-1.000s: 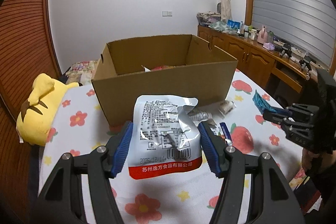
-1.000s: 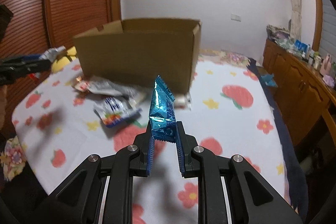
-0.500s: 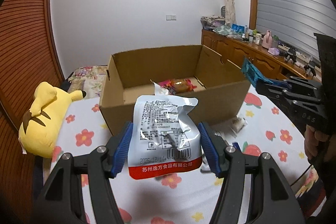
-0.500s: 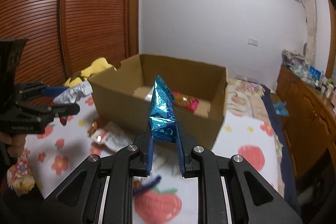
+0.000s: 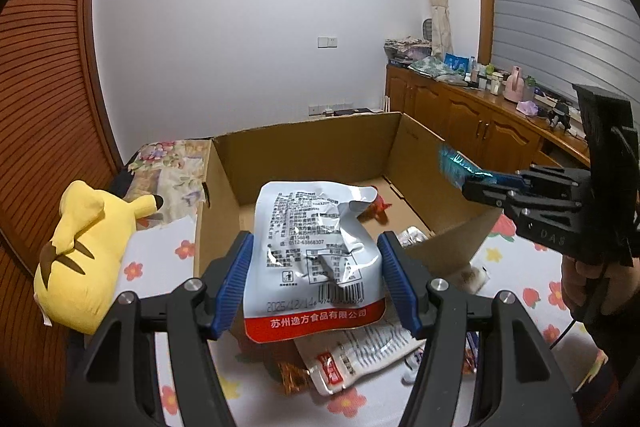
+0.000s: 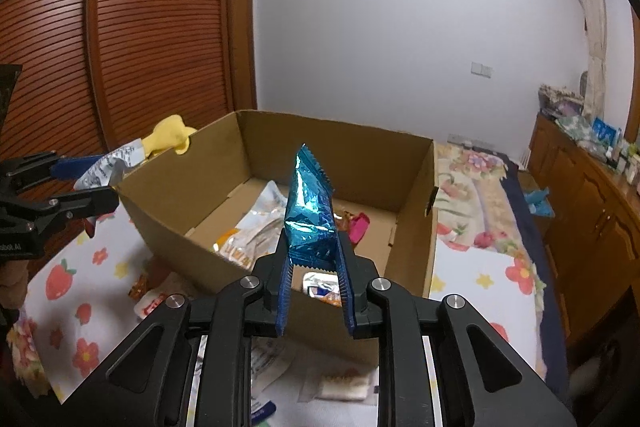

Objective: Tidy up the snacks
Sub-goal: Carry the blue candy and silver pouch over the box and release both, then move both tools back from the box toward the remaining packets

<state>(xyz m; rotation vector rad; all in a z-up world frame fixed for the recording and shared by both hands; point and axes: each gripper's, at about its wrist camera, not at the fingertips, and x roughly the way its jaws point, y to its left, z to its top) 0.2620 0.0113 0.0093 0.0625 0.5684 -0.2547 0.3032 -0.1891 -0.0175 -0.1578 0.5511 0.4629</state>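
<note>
My left gripper (image 5: 314, 283) is shut on a silver snack pouch (image 5: 312, 251) with a red bottom band, held above the near edge of the open cardboard box (image 5: 304, 143). My right gripper (image 6: 314, 289) is shut on a shiny blue snack packet (image 6: 310, 213), held above the box's near wall (image 6: 176, 211). Several snack packs (image 6: 256, 231) lie inside the box. The right gripper and blue packet (image 5: 454, 163) show over the box's right wall in the left wrist view. The left gripper with its silver pouch (image 6: 114, 163) shows at the box's left corner in the right wrist view.
Loose snack packets (image 5: 360, 355) lie on the flower-print cloth (image 5: 516, 275) in front of the box. A yellow plush toy (image 5: 84, 251) lies left of the box. A wooden cabinet (image 5: 472, 123) with clutter runs along the right wall.
Both grippers have risen and moved forward with their packets, from beside the box to above its near rim; the box's inside now shows.
</note>
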